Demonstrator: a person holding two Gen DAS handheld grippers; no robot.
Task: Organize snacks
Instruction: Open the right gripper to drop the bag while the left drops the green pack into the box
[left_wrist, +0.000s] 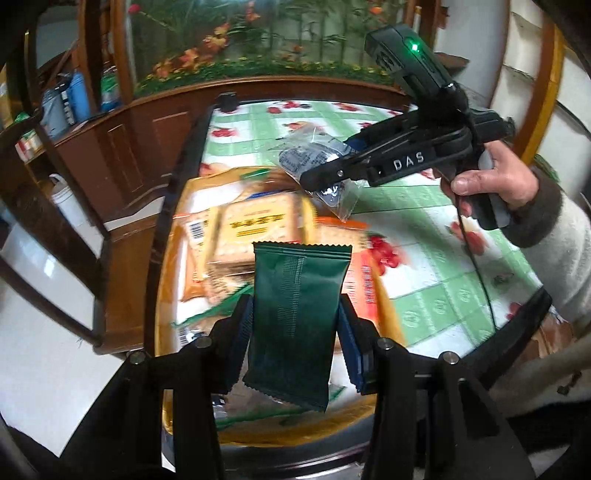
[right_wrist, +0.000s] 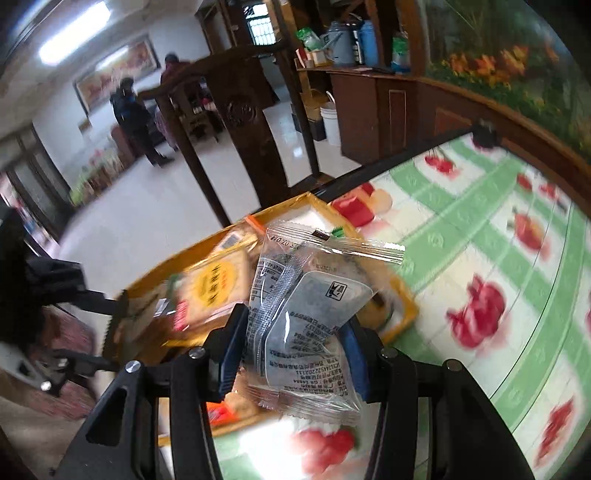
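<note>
My left gripper (left_wrist: 295, 325) is shut on a dark green snack packet (left_wrist: 295, 317), held upright above a yellow tray (left_wrist: 391, 317) piled with cracker packs (left_wrist: 258, 221). In the same view my right gripper (left_wrist: 325, 177) hangs over the tray's far side with a clear wrapped snack (left_wrist: 306, 155) clamped in it; a hand (left_wrist: 491, 177) holds its handle. The right wrist view shows the right gripper (right_wrist: 291, 350) shut on that clear packet (right_wrist: 306, 314) with a dark filling, above the yellow tray (right_wrist: 402, 306) and its cracker packs (right_wrist: 218, 288).
The table wears a green checked cloth with red fruit prints (left_wrist: 436, 280). A dark wooden chair (right_wrist: 243, 122) stands by the tray's side. A wooden sideboard (right_wrist: 369, 110) with flasks lines the wall. Two people (right_wrist: 136, 118) stand far off in the room.
</note>
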